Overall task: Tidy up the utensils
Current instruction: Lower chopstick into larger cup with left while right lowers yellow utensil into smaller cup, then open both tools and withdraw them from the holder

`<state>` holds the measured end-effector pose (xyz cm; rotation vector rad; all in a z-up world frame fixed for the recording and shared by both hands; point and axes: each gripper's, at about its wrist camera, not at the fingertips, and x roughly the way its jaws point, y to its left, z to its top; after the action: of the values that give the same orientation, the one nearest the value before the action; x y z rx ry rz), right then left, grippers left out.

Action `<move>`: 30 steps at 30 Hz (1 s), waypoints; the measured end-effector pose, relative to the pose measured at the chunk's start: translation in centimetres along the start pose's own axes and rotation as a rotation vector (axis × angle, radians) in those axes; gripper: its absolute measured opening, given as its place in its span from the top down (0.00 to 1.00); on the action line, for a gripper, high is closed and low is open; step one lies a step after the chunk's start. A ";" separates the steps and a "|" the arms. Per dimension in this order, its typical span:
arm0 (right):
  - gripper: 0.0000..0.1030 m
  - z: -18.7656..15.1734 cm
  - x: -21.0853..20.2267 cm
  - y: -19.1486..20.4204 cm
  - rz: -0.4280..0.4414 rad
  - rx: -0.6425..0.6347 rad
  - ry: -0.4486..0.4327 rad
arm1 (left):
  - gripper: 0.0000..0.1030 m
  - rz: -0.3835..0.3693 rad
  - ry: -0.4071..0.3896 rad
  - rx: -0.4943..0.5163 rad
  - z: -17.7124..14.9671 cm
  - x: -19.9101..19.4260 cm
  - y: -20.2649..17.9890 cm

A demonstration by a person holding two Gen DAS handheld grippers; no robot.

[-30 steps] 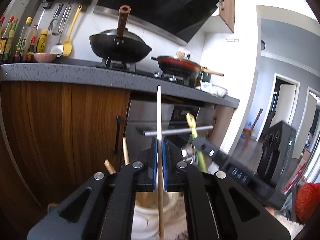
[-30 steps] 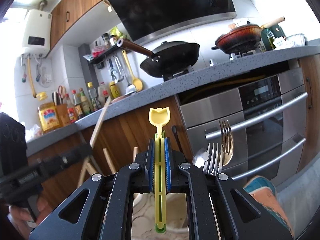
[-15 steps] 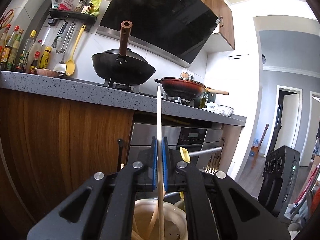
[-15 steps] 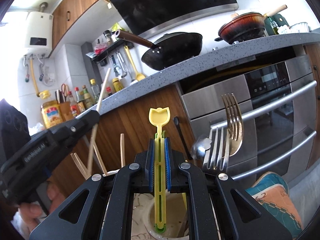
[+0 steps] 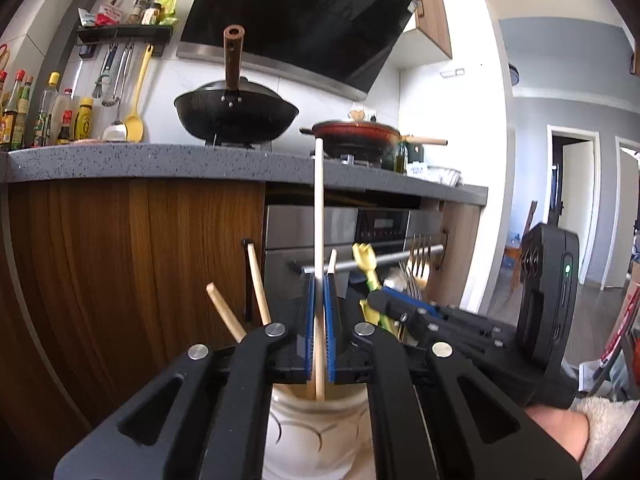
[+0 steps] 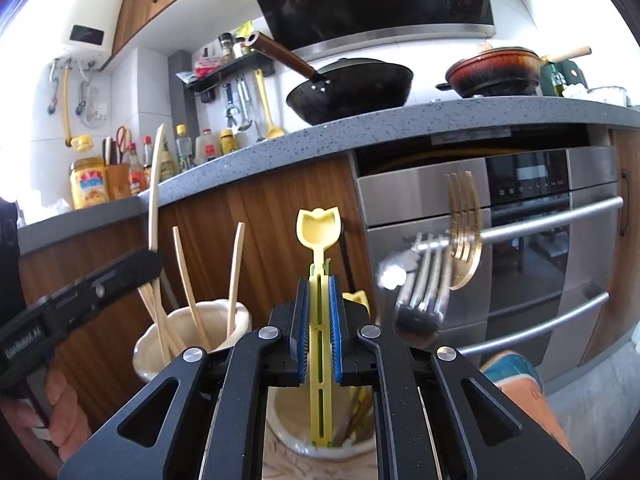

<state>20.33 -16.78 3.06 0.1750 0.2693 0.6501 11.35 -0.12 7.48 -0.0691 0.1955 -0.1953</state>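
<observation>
In my left hand the left gripper [image 5: 318, 328] has its blue-padded fingers [image 5: 309, 328] pressed narrow on a long pale wooden chopstick [image 5: 318, 216], held upright with its lower end already inside the mouth of the cream ceramic utensil jar [image 5: 316, 432] right beneath. Other wooden chopsticks [image 6: 188, 280] lean in that jar, so I judge the best release is with the tip well below the rim, letting the stick fall against its fellows rather than bounce out. To the right, my right gripper [image 6: 319, 328] clamps its fingers [image 6: 335, 328] on a slotted yellow plastic spoon with a tulip-shaped bowl [image 6: 319, 232], bowl up and handle end hanging into the second cream jar [image 6: 288, 416], where the silver forks [image 6: 428, 276] and the gold fork [image 6: 464, 224] stand. I should keep the spoon vertical and clear of the fork tines, sink it deeper, then part the fingers only a little, one hand at a time.
</observation>
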 end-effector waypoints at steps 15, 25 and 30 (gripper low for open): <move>0.90 -1.8 -1.9 1.0 -0.029 -0.057 0.113 | 0.95 -0.054 0.134 0.010 -1.3 0.1 -0.2; 0.73 -2.0 -1.8 0.8 -0.042 -0.071 0.122 | 0.58 -0.049 0.116 0.019 -1.4 0.0 -0.4; 0.59 -1.5 -2.9 1.1 -0.060 -0.084 0.099 | 0.48 -0.033 0.093 0.032 -1.1 -0.8 -0.6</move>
<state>17.03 -17.58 2.47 0.0543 0.3404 0.6106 10.27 -0.64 6.59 -0.0315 0.2843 -0.2343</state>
